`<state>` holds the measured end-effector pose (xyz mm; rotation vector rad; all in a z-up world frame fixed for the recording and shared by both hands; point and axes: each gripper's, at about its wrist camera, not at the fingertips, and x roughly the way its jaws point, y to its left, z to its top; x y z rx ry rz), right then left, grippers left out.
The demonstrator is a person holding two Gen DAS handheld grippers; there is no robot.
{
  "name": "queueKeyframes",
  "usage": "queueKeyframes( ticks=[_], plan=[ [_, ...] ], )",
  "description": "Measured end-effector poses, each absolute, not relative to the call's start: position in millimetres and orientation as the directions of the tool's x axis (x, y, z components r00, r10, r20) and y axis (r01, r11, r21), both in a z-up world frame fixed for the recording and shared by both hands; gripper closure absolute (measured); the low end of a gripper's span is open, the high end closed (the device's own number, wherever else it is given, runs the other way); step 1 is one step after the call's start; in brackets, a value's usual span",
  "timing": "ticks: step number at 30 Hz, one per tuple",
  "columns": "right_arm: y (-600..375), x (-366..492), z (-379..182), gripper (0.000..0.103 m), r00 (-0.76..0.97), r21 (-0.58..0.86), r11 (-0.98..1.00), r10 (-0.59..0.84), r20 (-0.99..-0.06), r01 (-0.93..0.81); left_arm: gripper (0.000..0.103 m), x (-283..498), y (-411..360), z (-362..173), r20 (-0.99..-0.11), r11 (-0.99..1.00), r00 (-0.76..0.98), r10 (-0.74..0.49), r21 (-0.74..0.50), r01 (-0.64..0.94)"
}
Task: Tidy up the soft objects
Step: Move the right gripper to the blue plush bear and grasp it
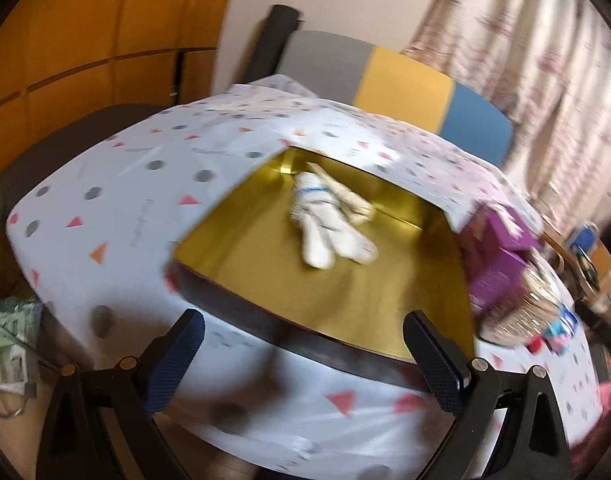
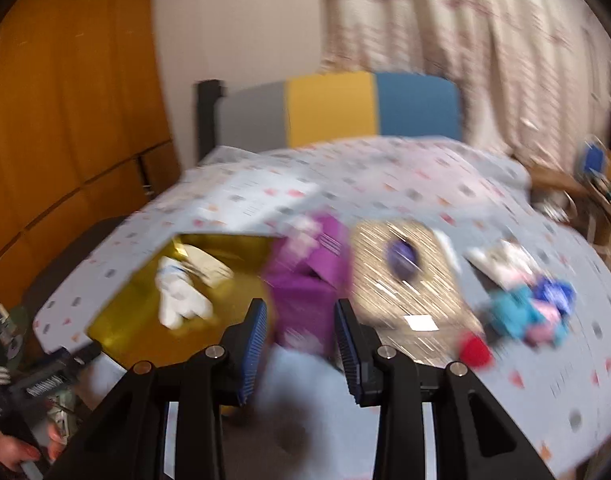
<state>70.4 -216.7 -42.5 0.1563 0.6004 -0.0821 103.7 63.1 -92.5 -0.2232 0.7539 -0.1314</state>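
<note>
surface: table under a pale cloth printed with grey dots and pink and orange triangles (image 1: 117, 168), both views motion-blurred
gold tray: shallow gold-lined box with dark rim (image 1: 265, 280) set into the cloth toward the table's left side, near edge just past the left tool
white sock pair: white socks with a blue stripe (image 1: 325, 220) lying in the gold tray, toward its far side, with a cream sock (image 1: 345, 196) touching them
purple box: open purple cardboard box (image 2: 309, 292) just beside the tray's right edge
shiny mat: glittery silver-gold sheet (image 2: 405, 280) right of the purple box, dark blue-purple item (image 2: 403, 258) on it, too blurred to identify
soft pile: blue, pink and teal soft items (image 2: 533, 308) plus a red ball (image 2: 475, 350) near the table's right edge
left gripper (image 1: 305, 340): fingers spread wide, nothing between them, over the table's near edge
right gripper (image 2: 301, 328): fingers part-way apart, empty, purple box seen beyond the gap
background: grey, yellow and blue chair back (image 2: 345, 108) at the far edge, curtain (image 2: 465, 40) behind
</note>
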Motion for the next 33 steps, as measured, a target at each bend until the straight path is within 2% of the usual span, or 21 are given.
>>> queueKeyframes(
  ticks=[6, 10, 16, 21, 25, 27, 29, 31, 33],
  plan=[
    [-290.7, 18.6, -101.0, 0.067, 0.734, 0.175, 0.926, -0.140, -0.664, 0.335, 0.000, 83.2, 3.2, -93.0, -0.673, 0.942, 0.659, -0.337, -0.244, 0.233],
    [-330.7, -6.1, -142.8, 0.067, 0.649, 0.162, 0.890, -0.177, -0.740, 0.427, 0.000, 73.1, -36.8, -95.7, -0.694, 0.912, 0.601, -0.396, -0.222, 0.345],
    [-379.1, -22.2, -145.8, 0.067, 0.643, 0.154, 0.849, -0.251, -0.723, 0.505, 0.000, 68.3, -84.4, -108.4, -0.743, 0.880, 0.513, -0.430, -0.216, 0.423],
    [-410.7, 1.6, -137.8, 0.063, 0.643, 0.102, 0.871, -0.270, -0.717, 0.480, 0.000, 73.7, -115.5, -113.0, -0.769, 0.873, 0.486, -0.415, -0.184, 0.452],
    [-427.2, 36.3, -128.3, 0.061, 0.672, -0.002, 0.928, -0.271, -0.689, 0.372, 0.000, 75.0, -128.4, -112.9, -0.771, 0.869, 0.472, -0.428, -0.207, 0.450],
    [-428.4, 59.3, -123.7, 0.046, 0.687, -0.104, 0.955, -0.274, -0.673, 0.279, 0.000, 74.0, -131.9, -115.0, -0.775, 0.867, 0.459, -0.435, -0.223, 0.446],
    [-427.2, 76.1, -123.9, 0.038, 0.683, -0.212, 0.957, -0.291, -0.670, 0.199, 0.000, 74.0, -135.2, -117.4, -0.779, 0.865, 0.451, -0.436, -0.225, 0.449],
    [-429.8, 94.1, -127.8, 0.037, 0.667, -0.286, 0.947, -0.307, -0.679, 0.145, 0.000, 73.5, -138.1, -119.1, -0.783, 0.864, 0.448, -0.431, -0.215, 0.455],
    [-440.4, 107.4, -131.5, 0.037, 0.653, -0.267, 0.953, -0.292, -0.699, 0.140, 0.000, 73.9, -140.2, -119.7, -0.783, 0.864, 0.448, -0.431, -0.213, 0.457]
  ],
)
